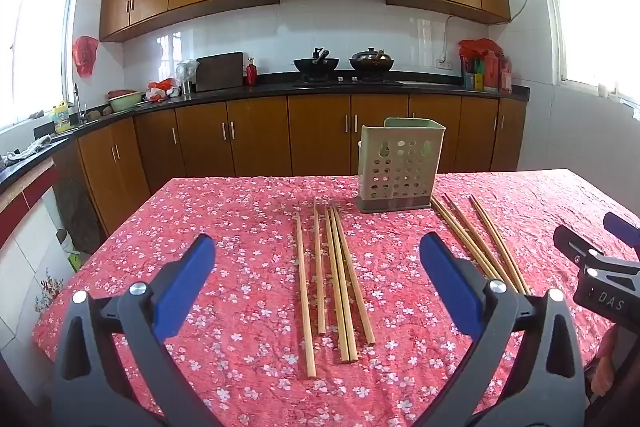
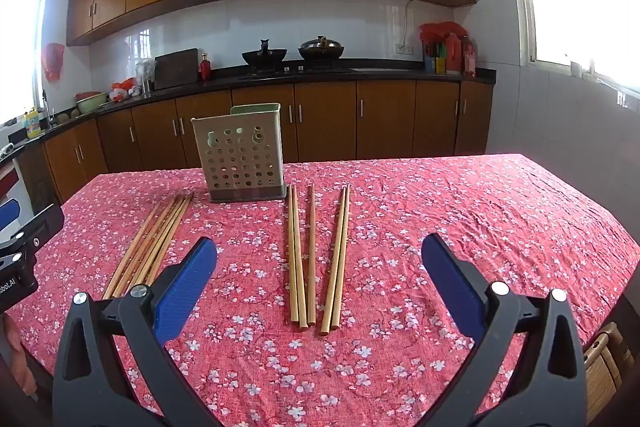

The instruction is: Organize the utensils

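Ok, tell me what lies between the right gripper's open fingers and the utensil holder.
Five chopsticks lying on the tablecloth, short of the utensil holder; the right wrist view shows it.

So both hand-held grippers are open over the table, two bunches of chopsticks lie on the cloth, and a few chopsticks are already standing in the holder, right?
Not quite. The holder has no chopsticks showing above its rim in the right wrist view. The rest holds: left hand-held gripper and right hand-held gripper are open, and the left bunch and right bunch lie on the cloth.
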Tool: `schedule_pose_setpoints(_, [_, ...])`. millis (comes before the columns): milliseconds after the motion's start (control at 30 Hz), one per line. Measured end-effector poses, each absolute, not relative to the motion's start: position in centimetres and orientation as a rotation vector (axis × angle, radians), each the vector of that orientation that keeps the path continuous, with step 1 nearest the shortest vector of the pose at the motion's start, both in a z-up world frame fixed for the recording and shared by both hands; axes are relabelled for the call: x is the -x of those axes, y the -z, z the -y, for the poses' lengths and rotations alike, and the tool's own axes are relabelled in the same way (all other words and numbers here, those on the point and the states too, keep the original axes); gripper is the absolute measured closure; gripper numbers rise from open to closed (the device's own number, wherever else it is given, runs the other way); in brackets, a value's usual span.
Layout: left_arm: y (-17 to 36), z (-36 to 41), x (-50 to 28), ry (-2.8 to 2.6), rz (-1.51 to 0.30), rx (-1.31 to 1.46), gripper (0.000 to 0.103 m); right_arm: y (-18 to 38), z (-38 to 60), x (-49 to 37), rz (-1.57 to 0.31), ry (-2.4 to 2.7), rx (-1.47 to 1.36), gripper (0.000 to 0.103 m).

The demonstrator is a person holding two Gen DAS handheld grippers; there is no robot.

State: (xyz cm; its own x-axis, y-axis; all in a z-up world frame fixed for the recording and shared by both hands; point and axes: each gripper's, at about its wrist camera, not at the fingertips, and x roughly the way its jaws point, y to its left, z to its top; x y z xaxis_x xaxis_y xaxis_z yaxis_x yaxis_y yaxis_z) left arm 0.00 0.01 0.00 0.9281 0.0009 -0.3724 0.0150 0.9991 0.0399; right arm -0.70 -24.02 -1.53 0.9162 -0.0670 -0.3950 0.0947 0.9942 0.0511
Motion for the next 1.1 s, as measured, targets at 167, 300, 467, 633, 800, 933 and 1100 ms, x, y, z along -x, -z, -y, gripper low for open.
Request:
schedule_pose_setpoints(167, [0.0,0.1,0.1,0.004,-0.373,-0.054,0.004,1.6,24.0,0.7,-0.407,0.084,-0.069,0.002])
schedule_pose_setpoints(300, [0.0,0.1,0.1,-0.001,-0.375,-0.050,0.004,1.6,24.1,0.7,-0.405,0.083,-0.070,0.002])
schedule_pose_setpoints(467, [-0.2,0.1,0.0,0.001,-0.377,-0.051,0.004,1.6,24.1,0.7,-0.406,0.082,-0.071,0.002])
schedule_pose_setpoints(633, [-0.4,0.4,0.1,-0.001,-0.380,-0.049,0.004,1.6,24.1,0.7,-0.407,0.082,-0.073,0.002])
schedule_pose_setpoints(800, [0.5,-0.1,0.0,0.000,-0.380,-0.047,0.004,1.6,24.1,0.7,-0.408,0.082,-0.072,0.002])
schedule_pose_setpoints(933, [0.5,0.0,-0.1,0.001,-0.381,-0.049,0.004,1.7,24.1,0.7,-0.408,0.082,-0.071,0.002])
schedule_pose_setpoints(1100, [0.4,-0.1,-0.2,0.002,-0.383,-0.045,0.004,1.6,24.0,0.9,-0.408,0.081,-0.070,0.002])
